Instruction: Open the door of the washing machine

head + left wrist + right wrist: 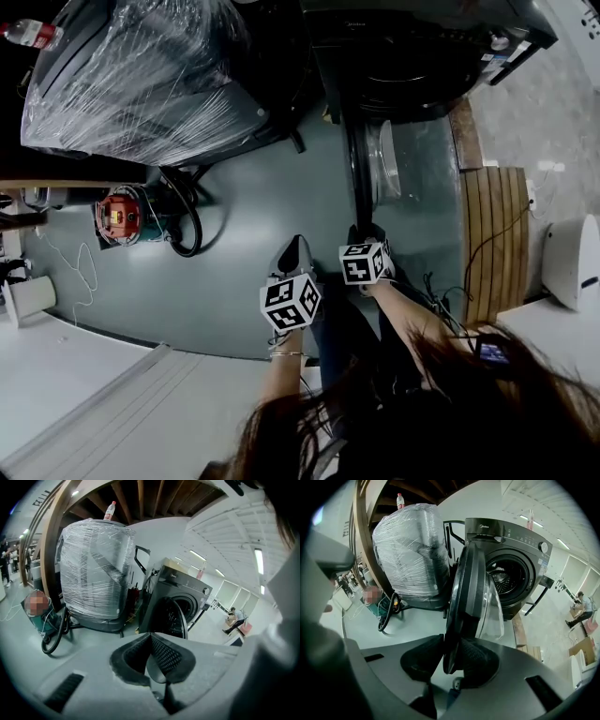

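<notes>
The dark front-loading washing machine (pixel 412 66) stands at the top of the head view. Its round door (pixel 361 178) is swung wide open, edge-on toward me, with the glass bowl (pixel 384 164) on its right side. My right gripper (pixel 361 232) is at the door's free edge. In the right gripper view the door's rim (pixel 471 588) runs between the two pads, and the right gripper (pixel 452 648) is shut on it. The drum opening (pixel 506 578) is exposed. My left gripper (pixel 298 244) hangs just left of the door, apart from it. Its pads (pixel 161 653) meet at the tips around nothing.
A large appliance wrapped in plastic film (pixel 141 75) stands left of the machine, with a bottle (pixel 33 35) by it. A red machine (pixel 122 214) with a black hose (pixel 187 225) lies on the green floor. Wooden slats (pixel 497 234) lie to the right.
</notes>
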The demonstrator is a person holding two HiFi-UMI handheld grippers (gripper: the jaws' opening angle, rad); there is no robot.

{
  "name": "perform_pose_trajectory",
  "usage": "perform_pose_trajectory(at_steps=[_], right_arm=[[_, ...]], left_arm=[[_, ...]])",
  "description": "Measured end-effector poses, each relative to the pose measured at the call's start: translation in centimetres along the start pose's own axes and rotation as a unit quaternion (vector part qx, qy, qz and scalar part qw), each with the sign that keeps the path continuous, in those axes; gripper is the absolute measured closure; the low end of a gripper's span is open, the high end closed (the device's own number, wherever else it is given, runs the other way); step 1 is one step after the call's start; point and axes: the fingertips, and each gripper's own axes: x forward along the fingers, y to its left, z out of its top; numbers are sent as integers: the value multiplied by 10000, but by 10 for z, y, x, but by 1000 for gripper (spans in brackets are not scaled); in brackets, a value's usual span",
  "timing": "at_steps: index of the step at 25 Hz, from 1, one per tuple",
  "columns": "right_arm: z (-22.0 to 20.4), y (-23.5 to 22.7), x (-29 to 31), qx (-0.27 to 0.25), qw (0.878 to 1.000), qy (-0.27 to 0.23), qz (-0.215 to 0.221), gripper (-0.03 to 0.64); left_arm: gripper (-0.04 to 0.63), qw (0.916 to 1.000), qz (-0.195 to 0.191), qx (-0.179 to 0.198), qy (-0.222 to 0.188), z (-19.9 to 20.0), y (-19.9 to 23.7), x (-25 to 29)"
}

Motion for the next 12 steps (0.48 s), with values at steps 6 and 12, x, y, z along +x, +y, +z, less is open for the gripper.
perform_pose_trajectory(at_steps=[6, 12], right_arm=[[9, 22, 6, 194, 9997, 24, -177, 525], [14, 41, 11, 439, 9983, 54, -383, 526]], left_arm=[[583, 9992, -316, 160, 163, 8, 27, 2], [583, 9963, -643, 344, 445, 7, 49, 5]])
